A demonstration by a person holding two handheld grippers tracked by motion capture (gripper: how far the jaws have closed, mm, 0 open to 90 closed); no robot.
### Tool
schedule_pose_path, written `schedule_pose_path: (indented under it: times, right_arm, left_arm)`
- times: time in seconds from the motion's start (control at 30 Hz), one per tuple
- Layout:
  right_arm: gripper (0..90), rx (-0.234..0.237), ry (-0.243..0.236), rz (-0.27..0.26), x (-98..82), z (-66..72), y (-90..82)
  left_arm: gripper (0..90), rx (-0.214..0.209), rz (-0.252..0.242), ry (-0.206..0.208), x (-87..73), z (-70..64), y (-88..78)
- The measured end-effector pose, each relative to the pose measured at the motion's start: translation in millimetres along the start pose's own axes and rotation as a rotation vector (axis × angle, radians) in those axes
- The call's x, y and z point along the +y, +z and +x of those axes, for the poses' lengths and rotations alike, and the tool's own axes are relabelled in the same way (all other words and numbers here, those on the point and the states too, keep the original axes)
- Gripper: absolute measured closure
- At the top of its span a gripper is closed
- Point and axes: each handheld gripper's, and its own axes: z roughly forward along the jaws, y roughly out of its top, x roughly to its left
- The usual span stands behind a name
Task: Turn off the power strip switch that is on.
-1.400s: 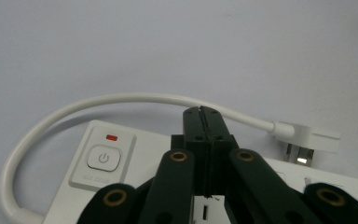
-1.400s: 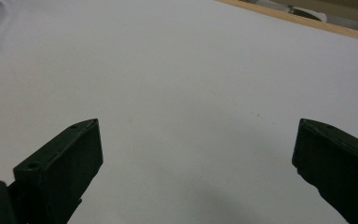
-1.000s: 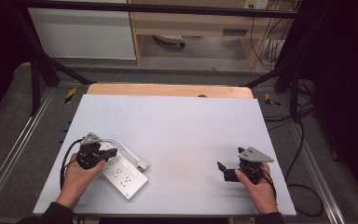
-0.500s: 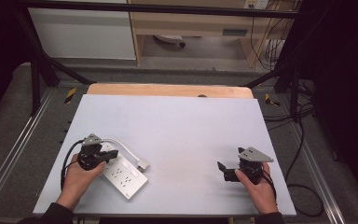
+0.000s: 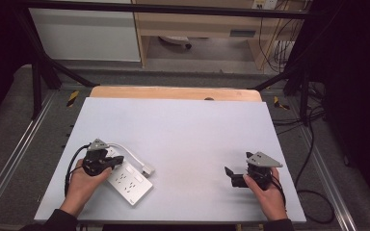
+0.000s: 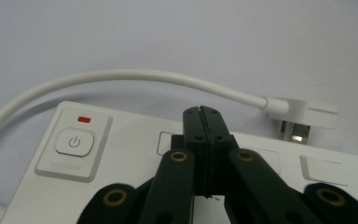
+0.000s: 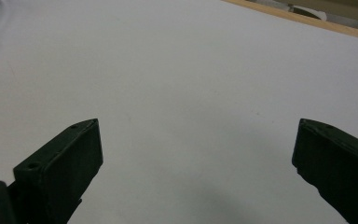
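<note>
white power strip (image 5: 127, 180) lies near the front left corner of the worktop (image 5: 183, 130), and nothing about it has shifted over the last second: it sits on the same spot at the same angle, with both of your hands where they were. that stillness suggests a pause over the strip rather than a step under way.

your left tool (image 5: 107, 162) rests over the strip's near-left end with its jaws pressed fully together and nothing between them. in the left gripper view the closed tip (image 6: 202, 122) sits above the strip's face, just right of the power button (image 6: 74, 142), whose red light (image 6: 84, 119) shows above it. whether the tip touches the face you cannot tell from here. the strip's own cord (image 6: 121, 79) loops behind it and ends in the plug (image 6: 303, 114), lying loose just beyond the strip's far edge.

your right tool (image 5: 234, 177) is well to the right of the strip, jaws wide apart over bare worktop, holding nothing.

judged from this, the closed left tip looks set to press something, likely that button; the plug is untouched.
</note>
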Motion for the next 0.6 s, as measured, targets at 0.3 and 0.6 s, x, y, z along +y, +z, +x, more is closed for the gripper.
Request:
schedule_pose_path:
  times: [0.3, 0.6]
  right_arm:
    - [2.2, 0.000, -0.001, -0.001, 0.0, -0.2, -0.2]
    - [2.2, 0.000, -0.001, -0.002, 0.0, -0.2, -0.2]
  left_arm:
    - [89.8, -0.005, 0.004, -0.001, -2.5, -1.2, 1.2]
    - [89.8, -0.005, 0.006, 0.001, -3.3, -1.2, 2.4]
